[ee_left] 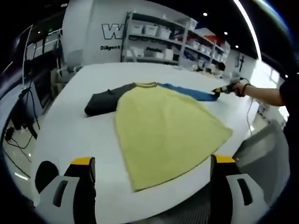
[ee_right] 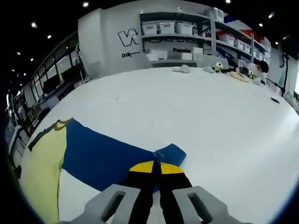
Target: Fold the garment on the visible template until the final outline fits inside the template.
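- My left gripper at the bottom of the left gripper view, jaws spread wide, nothing between them, hovering at the near table edge.
- Garment lies flat on the white table, just ahead of those jaws; yellow body, hem corner reaching close to the near edge.
- Dark sleeve spread out to the left, bare tabletop all round it, lots of free room on that side.
- Blue sleeve stretched out to the right toward my right gripper, held in a hand past the far right of the shirt.
- In the right gripper view, my right gripper has its jaws pressed together, pinching the cuff end of the blue sleeve; sleeve lies flat on the table.
- Yellow body at the left edge of that view, collar just beside the sleeve seam.
- Wide open white surface beyond the cuff, nothing near to block it.
- Far table edge: small clutter, well apart from the shirt.
- Behind: shelving with white bins, wall lettering.
- Template outline: cannot tell.
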